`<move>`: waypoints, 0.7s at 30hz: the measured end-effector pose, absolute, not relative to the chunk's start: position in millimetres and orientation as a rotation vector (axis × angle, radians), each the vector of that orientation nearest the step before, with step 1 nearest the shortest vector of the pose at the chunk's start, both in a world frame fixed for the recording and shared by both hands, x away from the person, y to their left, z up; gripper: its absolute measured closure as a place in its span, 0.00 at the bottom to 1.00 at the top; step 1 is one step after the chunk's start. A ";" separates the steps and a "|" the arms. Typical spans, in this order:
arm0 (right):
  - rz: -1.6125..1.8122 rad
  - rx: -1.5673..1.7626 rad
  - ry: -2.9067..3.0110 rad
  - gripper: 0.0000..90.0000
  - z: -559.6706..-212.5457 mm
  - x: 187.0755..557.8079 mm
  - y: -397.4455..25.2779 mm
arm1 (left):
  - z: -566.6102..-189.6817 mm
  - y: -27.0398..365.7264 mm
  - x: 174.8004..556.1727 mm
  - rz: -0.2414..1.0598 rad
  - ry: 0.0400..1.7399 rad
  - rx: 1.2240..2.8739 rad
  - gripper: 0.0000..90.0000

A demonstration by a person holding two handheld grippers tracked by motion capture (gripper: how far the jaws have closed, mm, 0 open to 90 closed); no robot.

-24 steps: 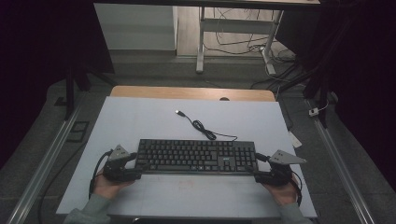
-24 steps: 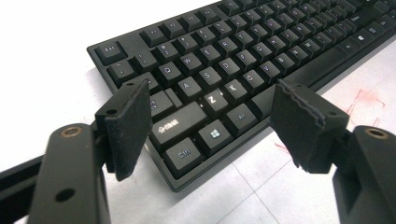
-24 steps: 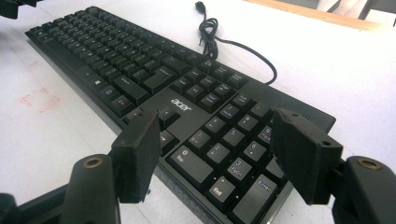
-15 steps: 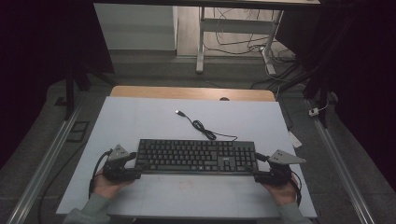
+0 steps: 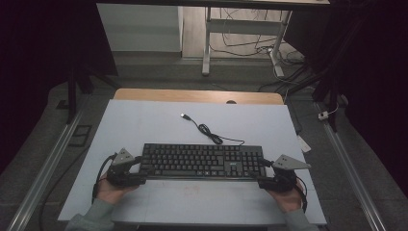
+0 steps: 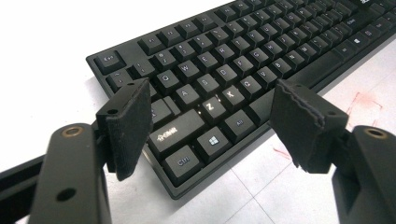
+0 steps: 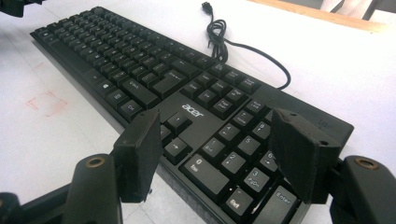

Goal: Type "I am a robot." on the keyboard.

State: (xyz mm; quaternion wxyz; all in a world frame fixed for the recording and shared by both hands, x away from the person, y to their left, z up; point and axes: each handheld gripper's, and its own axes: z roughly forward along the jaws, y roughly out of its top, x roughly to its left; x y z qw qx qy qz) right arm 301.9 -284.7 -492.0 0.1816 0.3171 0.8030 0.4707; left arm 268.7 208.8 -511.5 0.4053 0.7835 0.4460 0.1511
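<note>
A black full-size keyboard (image 5: 202,161) lies flat on the white table top (image 5: 144,125), with its cable (image 5: 209,131) curling back to a USB plug (image 5: 184,115). My left gripper (image 5: 140,172) is at the keyboard's near left corner. In the left gripper view this gripper (image 6: 210,109) is open, and the Ctrl and Shift corner of the keyboard (image 6: 187,126) lies between its pads (image 6: 128,121). My right gripper (image 5: 261,179) is at the near right corner. It is also open (image 7: 219,142) and straddles the number pad of the keyboard (image 7: 233,154).
A wooden strip (image 5: 197,96) runs along the table's far edge. Faint red marks (image 6: 364,102) stain the surface in front of the keyboard. A small white tag (image 5: 303,143) lies at the right edge. Table legs and cables (image 5: 250,43) stand on the floor beyond.
</note>
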 end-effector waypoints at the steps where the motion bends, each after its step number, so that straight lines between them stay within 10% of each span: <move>1: 1.331 0.896 2.271 0.39 -492.1 301.8 -283.7 | -511.5 208.8 268.7 0.382 1.125 1.978 0.33; 21: 1.384 0.842 2.334 0.40 -493.6 304.6 -247.0 | -512.3 205.4 269.0 0.393 1.110 1.993 0.33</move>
